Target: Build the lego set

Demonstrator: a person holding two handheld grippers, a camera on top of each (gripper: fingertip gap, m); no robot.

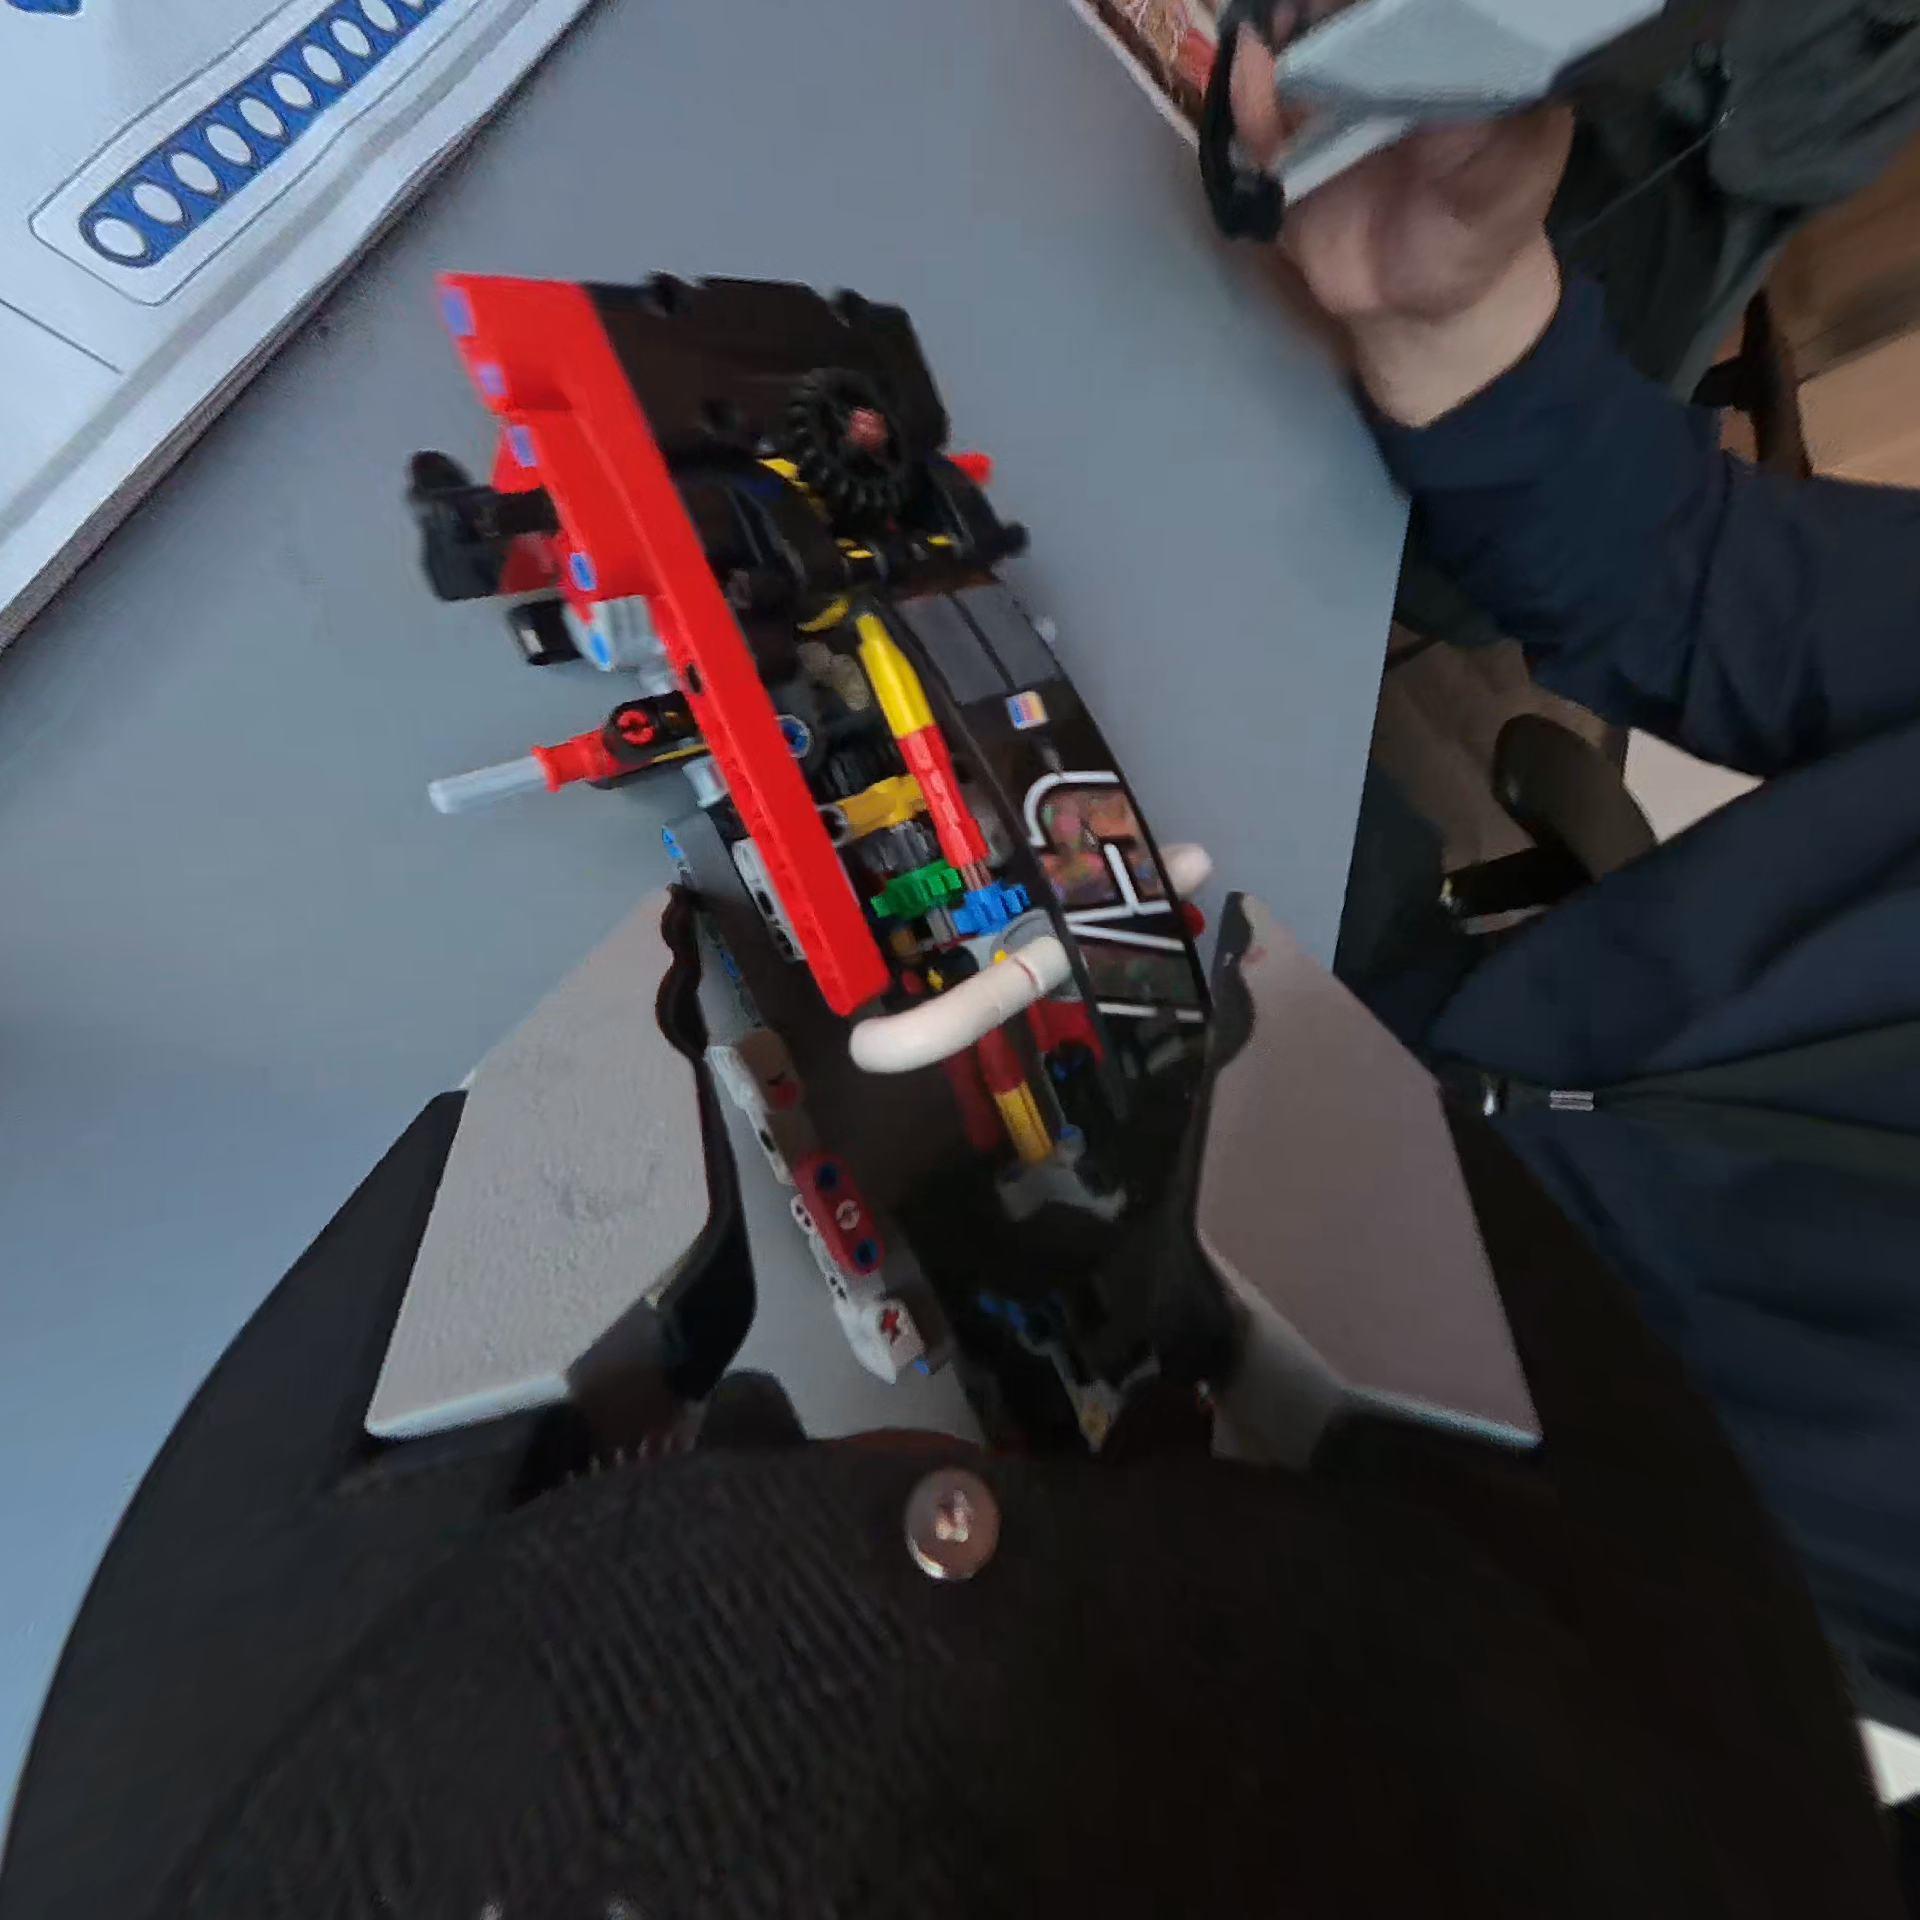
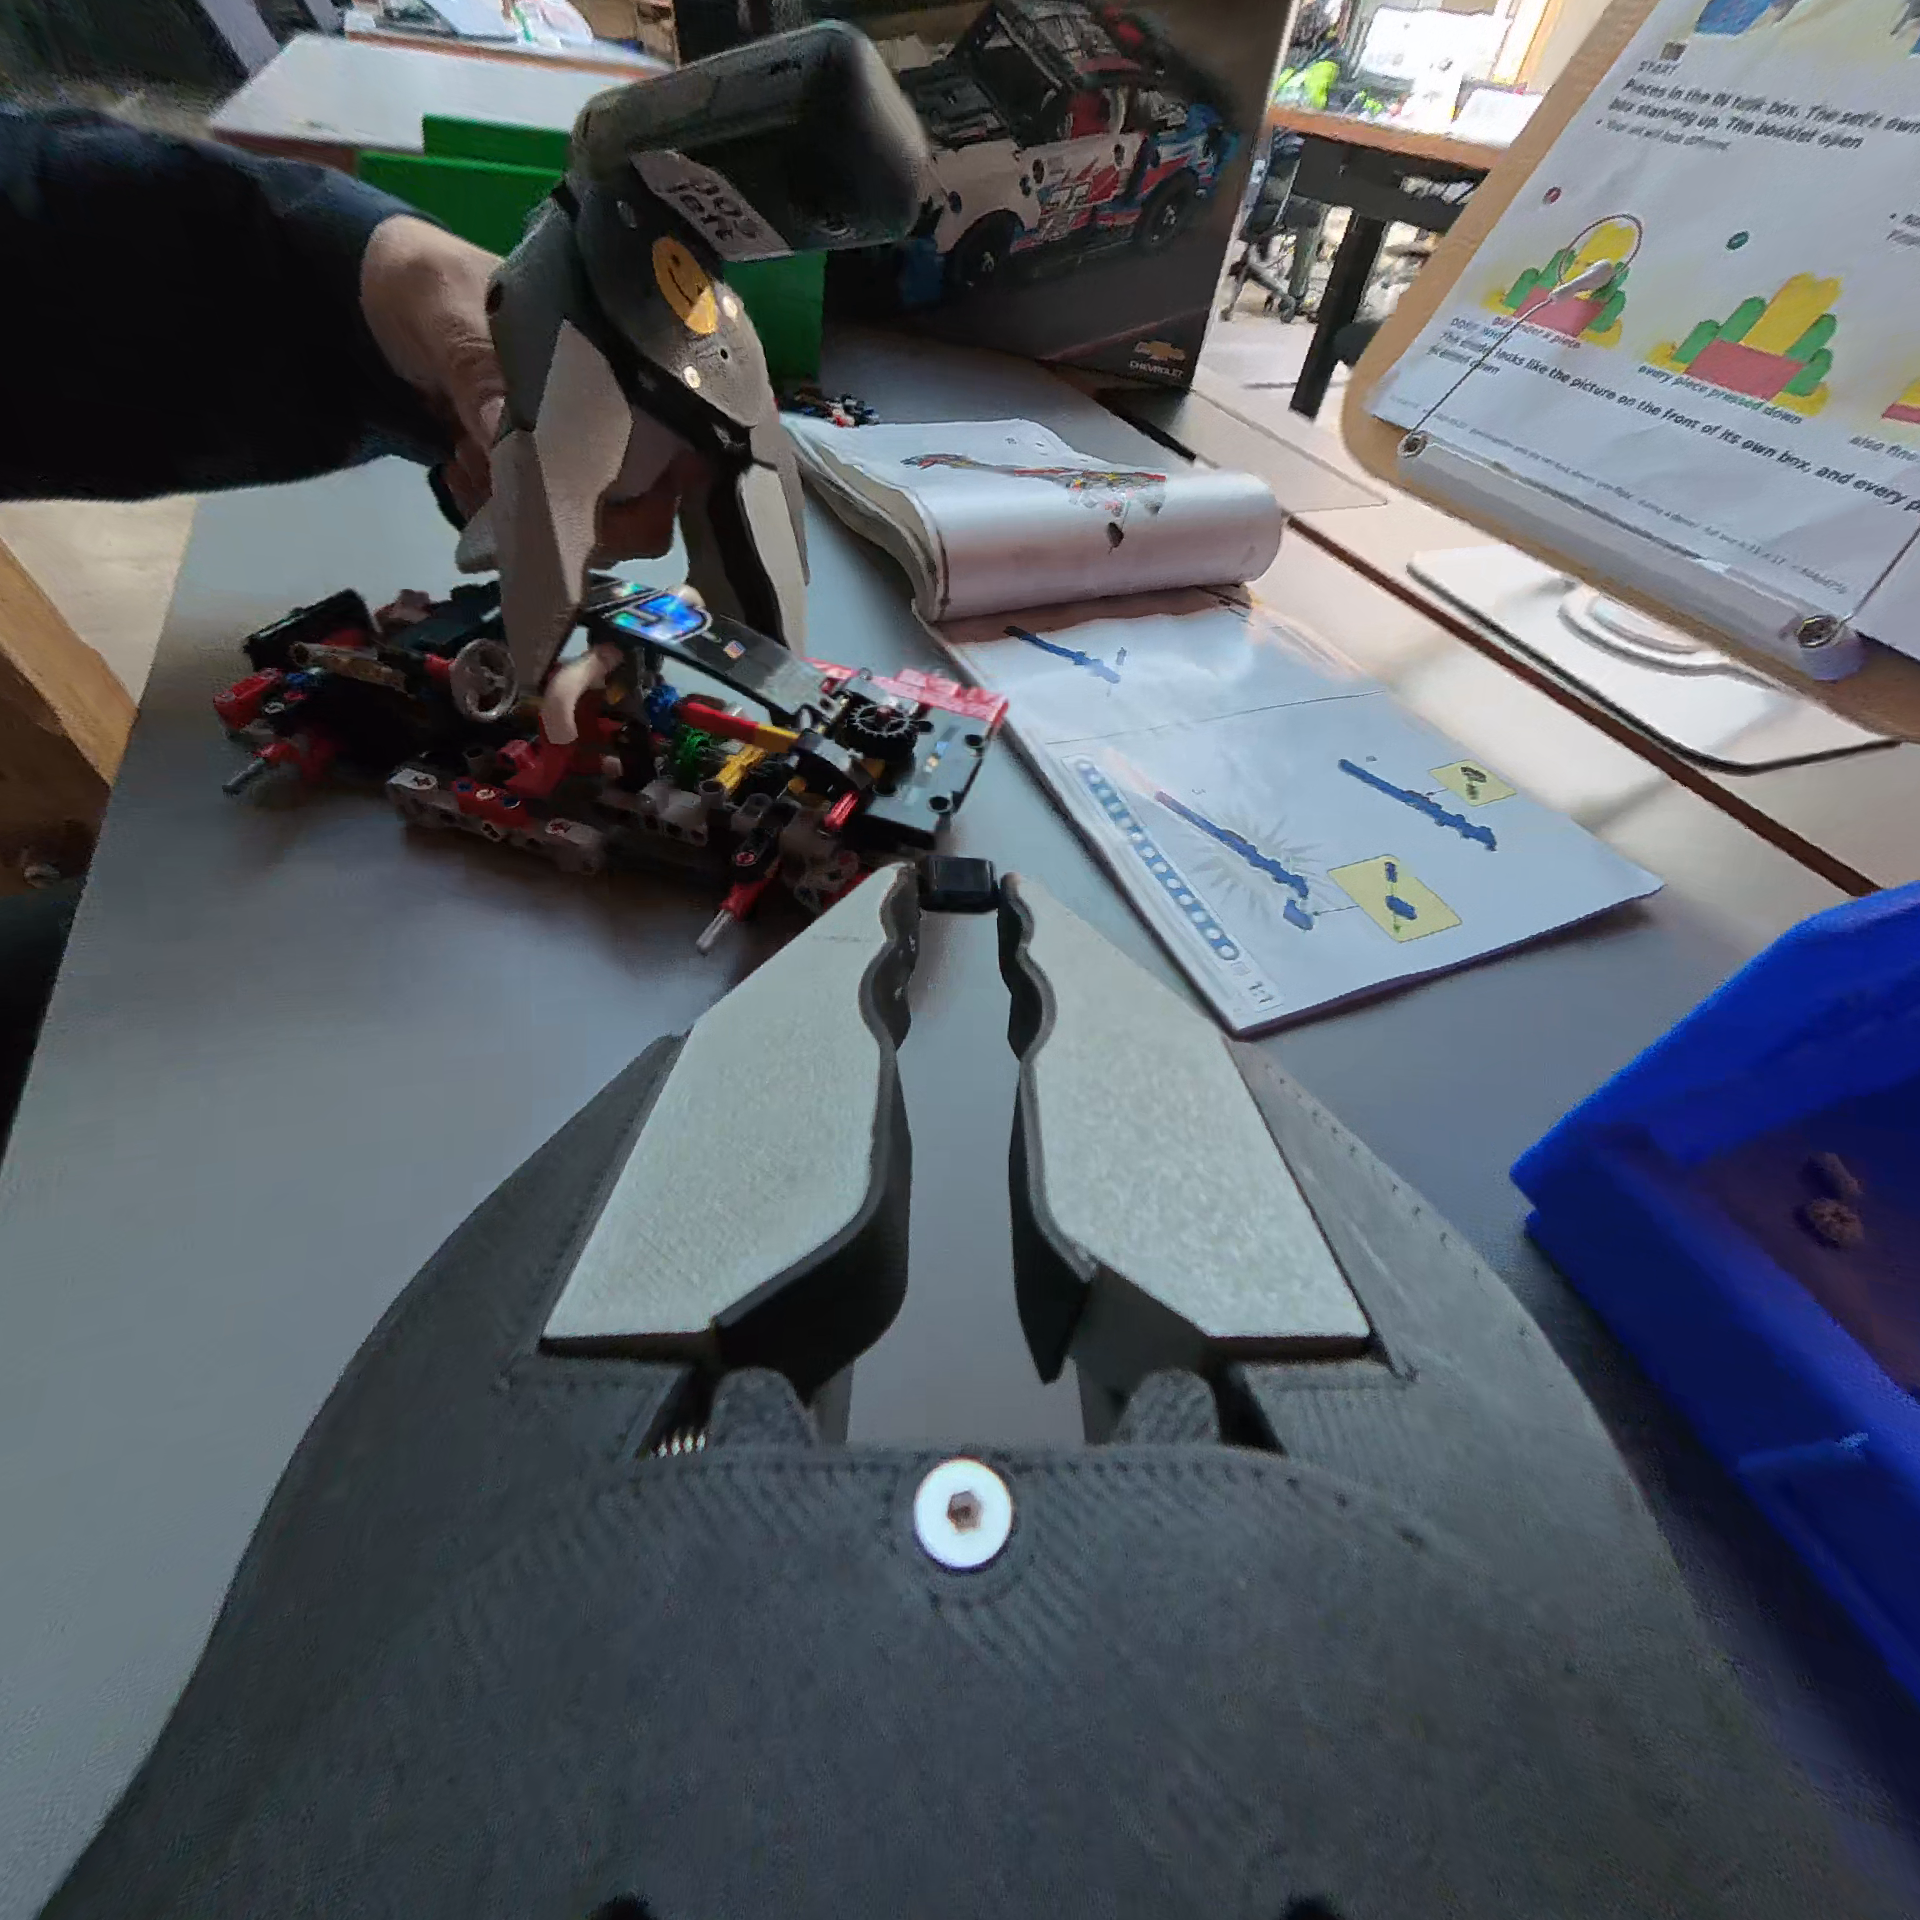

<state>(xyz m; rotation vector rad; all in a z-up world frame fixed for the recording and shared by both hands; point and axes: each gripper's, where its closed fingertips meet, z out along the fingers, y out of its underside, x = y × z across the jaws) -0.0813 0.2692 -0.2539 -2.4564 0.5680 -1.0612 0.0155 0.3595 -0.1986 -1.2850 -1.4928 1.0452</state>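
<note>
Left gripper [image 1: 951, 966] spread wide around knobbly plastic brick car chassis [image 1: 831, 779], right gripper [image 2: 958, 902] pinching small glossy black piece [image 2: 958, 885]

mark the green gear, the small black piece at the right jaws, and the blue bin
green gear [image 1: 914, 890]: left wrist view, on its toothed rim.
small black piece [image 2: 958, 885]: right wrist view, on its near face.
blue bin [image 2: 1714, 1070]: right wrist view, on its near rim.
</note>
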